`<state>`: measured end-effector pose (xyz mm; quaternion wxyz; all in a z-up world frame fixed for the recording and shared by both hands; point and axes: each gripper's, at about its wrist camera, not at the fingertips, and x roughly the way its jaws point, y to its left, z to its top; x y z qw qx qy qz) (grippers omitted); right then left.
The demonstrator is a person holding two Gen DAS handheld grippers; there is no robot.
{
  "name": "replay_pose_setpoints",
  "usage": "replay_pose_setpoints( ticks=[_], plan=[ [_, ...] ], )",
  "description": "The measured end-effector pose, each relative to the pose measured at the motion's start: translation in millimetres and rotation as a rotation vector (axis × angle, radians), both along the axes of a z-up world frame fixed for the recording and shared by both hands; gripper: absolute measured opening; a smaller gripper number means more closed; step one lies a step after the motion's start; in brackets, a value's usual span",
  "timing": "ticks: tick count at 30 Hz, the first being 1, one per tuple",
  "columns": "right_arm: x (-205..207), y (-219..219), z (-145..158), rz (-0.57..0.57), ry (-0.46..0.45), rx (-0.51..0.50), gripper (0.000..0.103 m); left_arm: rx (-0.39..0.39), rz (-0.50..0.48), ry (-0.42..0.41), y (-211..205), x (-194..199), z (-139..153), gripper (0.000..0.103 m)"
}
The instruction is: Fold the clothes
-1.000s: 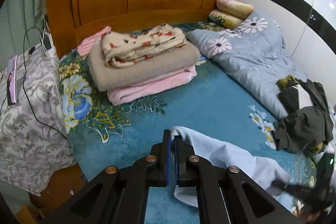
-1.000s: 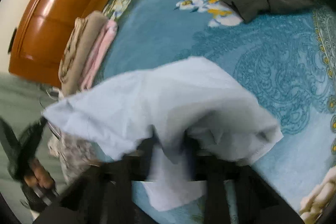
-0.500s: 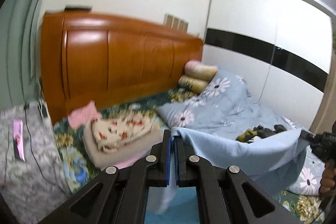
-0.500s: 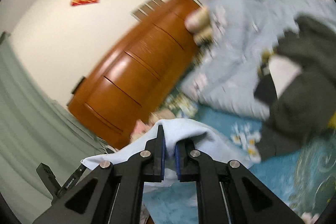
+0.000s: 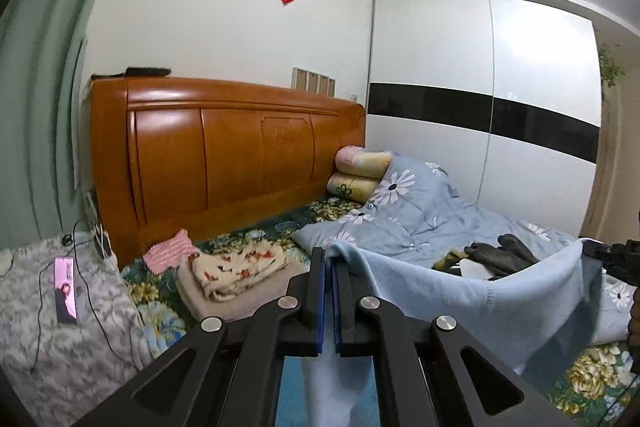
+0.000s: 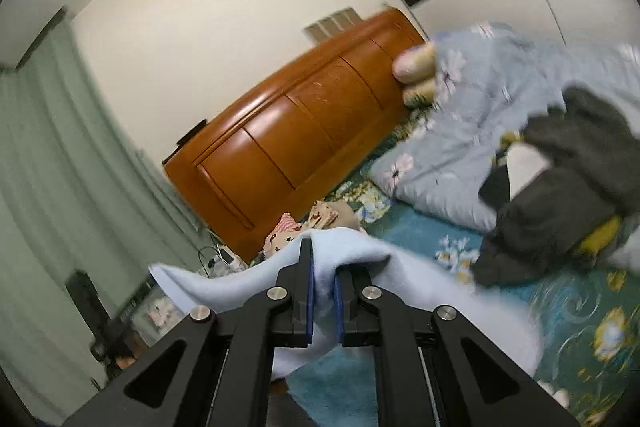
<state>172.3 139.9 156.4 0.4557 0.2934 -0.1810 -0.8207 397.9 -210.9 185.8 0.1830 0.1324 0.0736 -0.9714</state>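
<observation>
A light blue garment (image 5: 460, 291) hangs stretched in the air above the bed between both grippers. My left gripper (image 5: 329, 267) is shut on one top corner of it. My right gripper (image 6: 323, 267) is shut on the other top edge of the same garment (image 6: 224, 287), and it shows at the right edge of the left wrist view (image 5: 612, 259). The cloth sags between the two grips and its lower part hangs down behind the fingers.
A stack of folded clothes (image 5: 236, 275) lies near the wooden headboard (image 5: 224, 155). A grey-blue flowered quilt (image 5: 420, 219) and a dark crumpled garment (image 6: 568, 187) lie on the blue flowered bedsheet (image 6: 580, 311). A cloth-covered bedside stand with a phone (image 5: 66, 287) stands at left.
Both grippers have lifted the light blue garment off the bed and spread it apart in the air. The views have swung up from the bedsheet to the room.
</observation>
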Motion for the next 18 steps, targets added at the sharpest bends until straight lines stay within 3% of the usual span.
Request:
replay_pose_setpoints(
  ticks=[2,5,7,10,13,16,18],
  plan=[
    [-8,-3,-1,-0.003,-0.007,0.011,0.008,0.01,0.004,-0.035,-6,-13,-6,0.003],
    [-32,-13,-22,-0.006,-0.088,0.048,0.008,0.05,0.028,-0.169,-19,-45,-43,0.004],
    [-52,-27,-52,-0.007,-0.187,0.114,0.008,0.118,0.042,-0.291,-31,-65,-85,0.004],
    [-83,-55,-133,-0.033,-0.39,0.259,0.008,0.249,0.066,-0.463,-47,-85,-156,0.004],
    [-98,-69,-202,-0.054,-0.545,0.331,0.008,0.313,0.08,-0.599,-46,-94,-215,0.004],
    [-105,-79,-245,-0.056,-0.643,0.383,0.008,0.337,0.09,-0.645,-51,-106,-238,0.004],
    [-112,-82,-254,-0.055,-0.657,0.398,0.008,0.352,0.097,-0.649,-58,-118,-244,0.004]
  ],
)
